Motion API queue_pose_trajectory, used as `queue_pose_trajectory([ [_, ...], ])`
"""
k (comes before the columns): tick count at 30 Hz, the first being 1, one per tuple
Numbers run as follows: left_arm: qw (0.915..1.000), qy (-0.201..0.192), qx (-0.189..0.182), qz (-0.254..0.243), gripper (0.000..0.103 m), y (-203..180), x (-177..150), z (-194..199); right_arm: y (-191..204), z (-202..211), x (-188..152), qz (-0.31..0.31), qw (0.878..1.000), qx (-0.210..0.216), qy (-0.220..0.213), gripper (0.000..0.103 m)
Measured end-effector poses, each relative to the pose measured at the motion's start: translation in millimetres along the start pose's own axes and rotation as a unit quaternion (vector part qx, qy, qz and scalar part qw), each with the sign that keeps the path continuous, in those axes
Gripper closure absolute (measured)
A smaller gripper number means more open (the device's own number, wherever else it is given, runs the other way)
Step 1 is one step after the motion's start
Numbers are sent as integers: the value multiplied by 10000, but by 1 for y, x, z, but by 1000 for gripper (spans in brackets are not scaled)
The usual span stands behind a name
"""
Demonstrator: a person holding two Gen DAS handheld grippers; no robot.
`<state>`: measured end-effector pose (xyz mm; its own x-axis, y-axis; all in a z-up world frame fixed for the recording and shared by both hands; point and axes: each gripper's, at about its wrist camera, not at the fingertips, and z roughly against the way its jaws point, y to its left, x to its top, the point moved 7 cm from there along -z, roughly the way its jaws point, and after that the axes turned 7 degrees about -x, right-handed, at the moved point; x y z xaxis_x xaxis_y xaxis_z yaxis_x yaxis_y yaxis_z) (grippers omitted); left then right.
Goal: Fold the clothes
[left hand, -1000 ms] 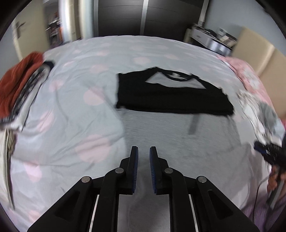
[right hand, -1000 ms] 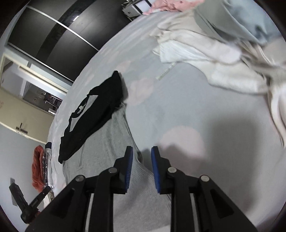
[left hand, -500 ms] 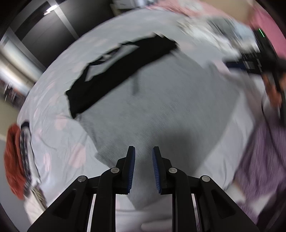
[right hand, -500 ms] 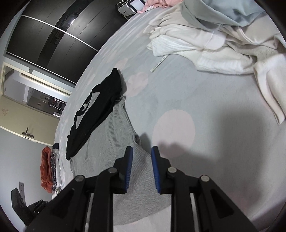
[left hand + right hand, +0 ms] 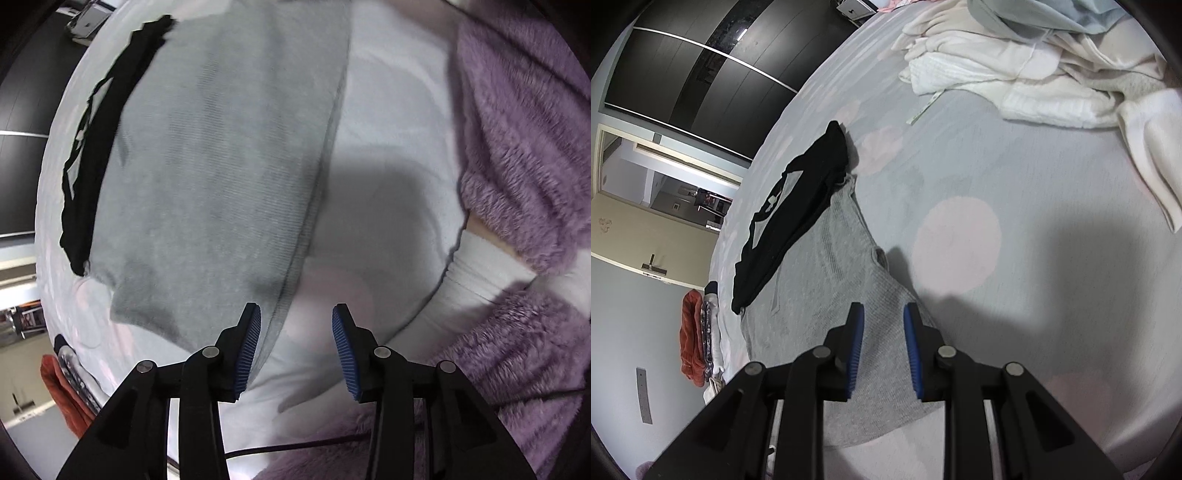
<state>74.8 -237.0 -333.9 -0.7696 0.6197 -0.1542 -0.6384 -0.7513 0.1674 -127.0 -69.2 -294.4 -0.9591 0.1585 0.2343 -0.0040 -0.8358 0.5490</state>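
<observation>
A grey ribbed garment (image 5: 221,166) lies flat on the bed sheet (image 5: 388,110). A folded black T-shirt (image 5: 92,147) lies along its far edge. My left gripper (image 5: 295,317) points steeply down over the garment's near hem. Its jaws are opening, and the hem edge and bare sheet show in the gap with neither pad pressing on them. In the right wrist view my right gripper (image 5: 883,314) hovers open over a corner of the grey garment (image 5: 820,295), with no cloth pinched. The black T-shirt (image 5: 798,206) lies beyond it.
A person's purple fuzzy sleeve (image 5: 517,147) fills the right of the left wrist view. A heap of white and pale clothes (image 5: 1015,74) lies at the bed's far right. A red garment (image 5: 690,332) sits at the left edge. Dark wardrobe doors (image 5: 701,74) stand behind.
My left gripper has swung and rolled from facing across the bed to pointing down at the grey garment's near hem, and its jaws have widened. The right gripper has stayed put.
</observation>
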Motion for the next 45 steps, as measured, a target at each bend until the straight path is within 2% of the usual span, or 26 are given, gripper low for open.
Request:
queue_pose_trajectory([
  [8, 9995, 191, -86, 219, 60, 3, -5, -20, 2, -1, -3, 35, 10000, 50, 50, 81],
  [14, 9981, 73, -15, 613, 60, 16, -8, -20, 6, -3, -5, 122, 9999, 59, 101, 81],
  [19, 9952, 383, 200, 879, 60, 27, -16, -38, 9, -2, -5, 220, 9997, 57, 94, 81],
  [21, 9949, 386, 222, 904, 61, 27, -16, -41, 12, -3, -7, 315, 9994, 27, 102, 81],
  [23, 9950, 354, 230, 906, 68, 27, -18, -39, 14, -3, -8, 395, 9992, 7, 115, 81],
  [27, 9927, 283, 337, 1125, 90, 34, -22, -35, 19, -3, -10, 538, 9985, -3, 106, 81],
  [29, 9899, 164, 371, 1357, 93, 42, -25, -30, 20, -2, -11, 618, 9980, -37, 92, 81],
  [33, 9819, -203, 323, 1854, 94, 58, -31, -17, 29, 0, -15, 989, 9949, -207, 4, 81],
  [37, 9690, -465, 278, 2411, 94, 80, -38, -9, 49, 1, -24, 1596, 9867, -299, -71, 81],
  [39, 9604, -694, 158, 2694, 94, 93, -34, -2, 58, 4, -28, 1900, 9810, -354, -177, 81],
  [42, 9437, -1109, -66, 3117, 94, 114, -19, 11, 69, 17, -27, 2192, 9730, -460, -562, 81],
  [45, 9285, -1371, -262, 3442, 94, 112, -11, 10, 83, 28, -25, 2522, 9628, -509, -831, 81],
])
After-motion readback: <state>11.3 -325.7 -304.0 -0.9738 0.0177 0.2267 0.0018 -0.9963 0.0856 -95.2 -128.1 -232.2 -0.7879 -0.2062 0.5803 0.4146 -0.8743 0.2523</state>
